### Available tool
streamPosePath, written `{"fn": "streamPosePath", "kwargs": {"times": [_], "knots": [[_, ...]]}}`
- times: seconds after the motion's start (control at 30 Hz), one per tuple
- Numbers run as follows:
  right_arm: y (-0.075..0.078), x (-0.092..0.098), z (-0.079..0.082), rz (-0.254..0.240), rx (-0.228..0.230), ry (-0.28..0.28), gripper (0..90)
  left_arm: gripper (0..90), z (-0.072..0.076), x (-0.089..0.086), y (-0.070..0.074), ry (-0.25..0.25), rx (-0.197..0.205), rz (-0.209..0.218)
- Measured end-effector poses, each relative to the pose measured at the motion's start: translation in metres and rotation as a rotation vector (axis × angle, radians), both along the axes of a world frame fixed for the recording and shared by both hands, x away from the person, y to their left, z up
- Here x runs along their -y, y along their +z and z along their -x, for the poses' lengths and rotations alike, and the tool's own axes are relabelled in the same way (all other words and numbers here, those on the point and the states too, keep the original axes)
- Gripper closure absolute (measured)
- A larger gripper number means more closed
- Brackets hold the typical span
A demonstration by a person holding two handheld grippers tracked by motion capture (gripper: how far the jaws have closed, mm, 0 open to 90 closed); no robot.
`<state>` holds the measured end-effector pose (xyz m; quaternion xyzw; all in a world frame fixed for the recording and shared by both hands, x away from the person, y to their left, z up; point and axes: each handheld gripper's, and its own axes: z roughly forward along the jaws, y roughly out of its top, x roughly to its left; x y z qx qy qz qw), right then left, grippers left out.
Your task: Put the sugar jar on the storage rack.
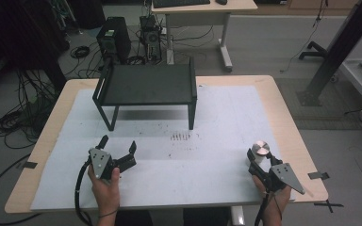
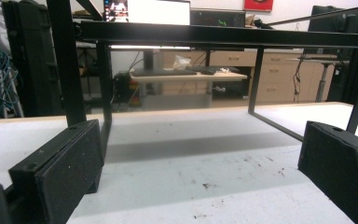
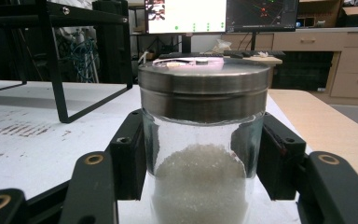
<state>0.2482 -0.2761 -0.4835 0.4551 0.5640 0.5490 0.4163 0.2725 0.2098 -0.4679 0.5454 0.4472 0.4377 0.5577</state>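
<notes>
A glass jar (image 3: 203,154) with a metal lid (image 1: 261,148), part-filled with white grains, stands upright on the white mat at the table's right front. My right gripper (image 1: 256,159) is shut on the jar, one black pad pressed on each side of the glass. At the left front, my left gripper (image 1: 119,143) is held low over the mat, jaws wide apart with nothing between them. Seen along those jaws, the black pads (image 2: 58,172) frame bare mat and the legs of a black metal shelf (image 2: 223,35). That shelf (image 1: 146,84) stands at the back middle of the table.
A white mat (image 1: 207,179) covers most of the wooden table (image 1: 283,94); dark specks mark it in front of the shelf. Bits of black tape lie at the left and right table edges. Beyond the table stand a desk, computer towers and floor cables.
</notes>
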Motion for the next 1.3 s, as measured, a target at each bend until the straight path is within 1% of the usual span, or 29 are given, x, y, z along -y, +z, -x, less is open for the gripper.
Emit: {"fn": "streamPosePath", "kwargs": {"times": [0.3, 0.43, 0.53, 0.67, 0.83, 0.93, 1.0, 1.07, 1.1, 1.13, 1.17, 1.2, 1.3], "knots": [[0.0, 0.001, 0.0, -0.004, -0.002, 0.003, 44.4, 0.5, 0.0, 0.0, 0.0, 0.0, 0.0, 0.0], [0.001, 0.001, -0.002, 0.005, -0.006, 0.009, 44.4, 0.5, 0.0, 0.0, 0.0, 0.0, 0.0, 0.0], [0.003, -0.002, -0.004, 0.017, -0.013, 0.025, 44.4, 0.5, 0.0, 0.0, 0.0, 0.0, -0.001, 0.0], [0.007, -0.005, -0.005, 0.018, -0.009, 0.038, 44.4, 0.5, 0.0, 0.0, 0.0, 0.0, -0.001, 0.0], [0.017, -0.01, -0.006, 0.026, -0.001, 0.07, 44.4, 0.5, 0.0, 0.0, 0.0, 0.0, -0.001, 0.0], [0.021, -0.012, -0.006, 0.023, 0.0, 0.083, 44.4, 0.5, 0.0, 0.0, 0.0, 0.0, -0.001, 0.0], [0.026, -0.015, -0.007, 0.02, 0.0, 0.114, 44.4, 0.5, 0.0, 0.0, 0.0, 0.0, -0.001, 0.0], [0.031, -0.019, -0.008, 0.024, 0.003, 0.131, 44.4, 0.5, 0.0, 0.0, 0.0, 0.0, -0.001, 0.0], [0.031, -0.019, -0.008, 0.024, 0.003, 0.131, 44.4, 0.5, 0.0, 0.0, 0.0, 0.0, -0.001, 0.0], [0.034, -0.023, -0.009, 0.027, 0.005, 0.152, 44.4, 0.5, 0.0, 0.0, 0.0, 0.0, -0.001, 0.0], [0.034, -0.023, -0.009, 0.027, 0.005, 0.152, 44.4, 0.4, 0.0, 0.0, 0.0, 0.0, -0.001, 0.0], [0.038, -0.028, -0.011, 0.028, 0.006, 0.172, 44.4, 0.5, 0.0, 0.0, 0.0, 0.0, -0.001, 0.0], [0.041, -0.034, -0.013, 0.027, 0.01, 0.188, 44.4, 0.4, 0.0, 0.0, 0.0, -0.001, -0.001, 0.0]]}}
